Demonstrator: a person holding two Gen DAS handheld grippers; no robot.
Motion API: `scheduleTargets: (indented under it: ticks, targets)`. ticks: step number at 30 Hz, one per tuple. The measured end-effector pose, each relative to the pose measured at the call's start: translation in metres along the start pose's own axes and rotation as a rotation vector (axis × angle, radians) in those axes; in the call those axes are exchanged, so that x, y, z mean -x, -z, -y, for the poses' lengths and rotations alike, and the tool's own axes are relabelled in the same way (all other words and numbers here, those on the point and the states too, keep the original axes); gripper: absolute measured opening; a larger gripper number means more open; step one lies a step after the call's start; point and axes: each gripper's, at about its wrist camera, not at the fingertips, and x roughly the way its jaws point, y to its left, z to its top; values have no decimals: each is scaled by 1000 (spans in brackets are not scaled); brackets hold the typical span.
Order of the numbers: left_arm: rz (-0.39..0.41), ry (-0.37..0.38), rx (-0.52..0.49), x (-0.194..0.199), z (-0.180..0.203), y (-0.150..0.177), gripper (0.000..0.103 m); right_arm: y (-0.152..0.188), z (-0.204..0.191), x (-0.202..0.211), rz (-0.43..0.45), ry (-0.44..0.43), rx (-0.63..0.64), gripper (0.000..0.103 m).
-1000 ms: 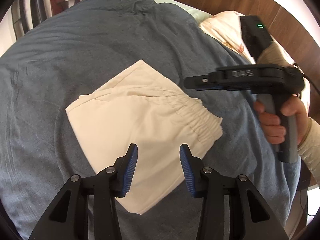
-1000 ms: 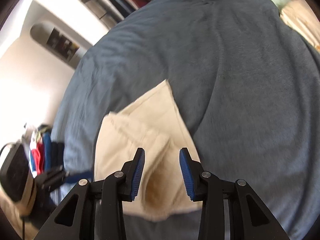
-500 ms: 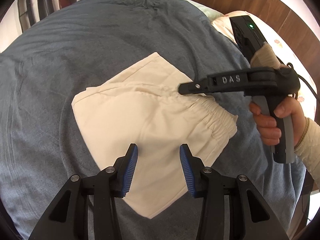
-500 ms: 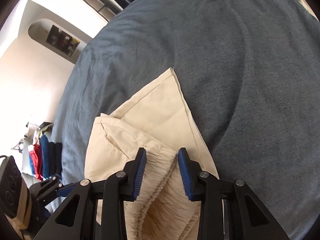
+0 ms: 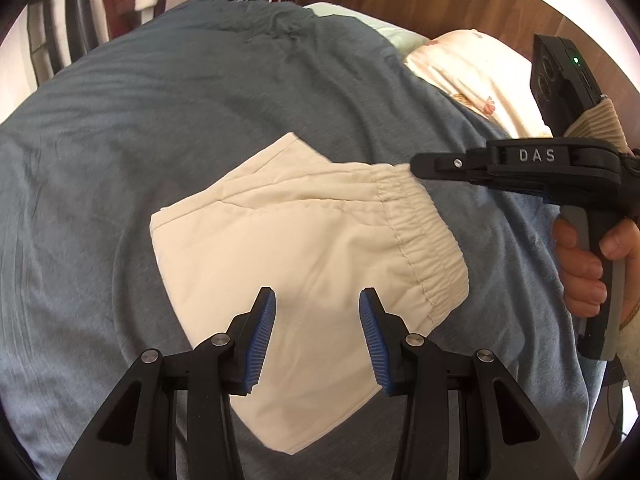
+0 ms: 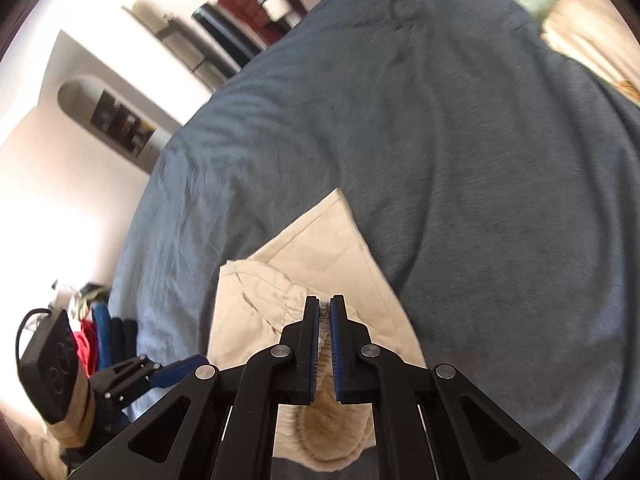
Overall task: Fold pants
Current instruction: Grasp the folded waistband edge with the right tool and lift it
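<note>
On the bed: my cream pants (image 5: pixel 304 248) lie folded on the grey bedspread (image 5: pixel 160 100).
Handling: soft, light, limp; I judge the elastic waistband (image 5: pixel 424 236) the firmest hold.
Right gripper (image 6: pixel 325 308): clamped on the waistband's far end.
Left gripper (image 5: pixel 316 320): wide apart, empty, poised above the near edge.

Cream pants (image 5: pixel 304 240) lie folded on the grey bedspread (image 5: pixel 160 120), left hand-held gripper (image 5: pixel 317 308) spread wide above them.
</note>
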Motion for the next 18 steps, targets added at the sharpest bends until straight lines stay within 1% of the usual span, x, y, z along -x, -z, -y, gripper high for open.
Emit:
scheduleTargets:
  ticks: [3,6,10,13,15,17,18]
  targets:
    - [-10,21,-11,-9,5,-2,43,6,10,12,20,30,-40,4]
    - [-40,41,-10,-25,8,0,43,15,24,7,2,51,-93,4]
    - [-76,31,-8,-39,8,4,43,24,30,-1,-26,99,-100,4]
    - [-83,27,-4,-42,7,8,44,27,32,-4,-27,110,-99,4]
    - [-84,24,-11,-43,8,9,44,27,32,-1,-14,101,-106,6]
    - [-84,23,-16,-43,8,10,44,28,27,7,-2,105,-116,26]
    - [-83,22,-18,-43,8,10,44,30,23,11,9,94,-111,50]
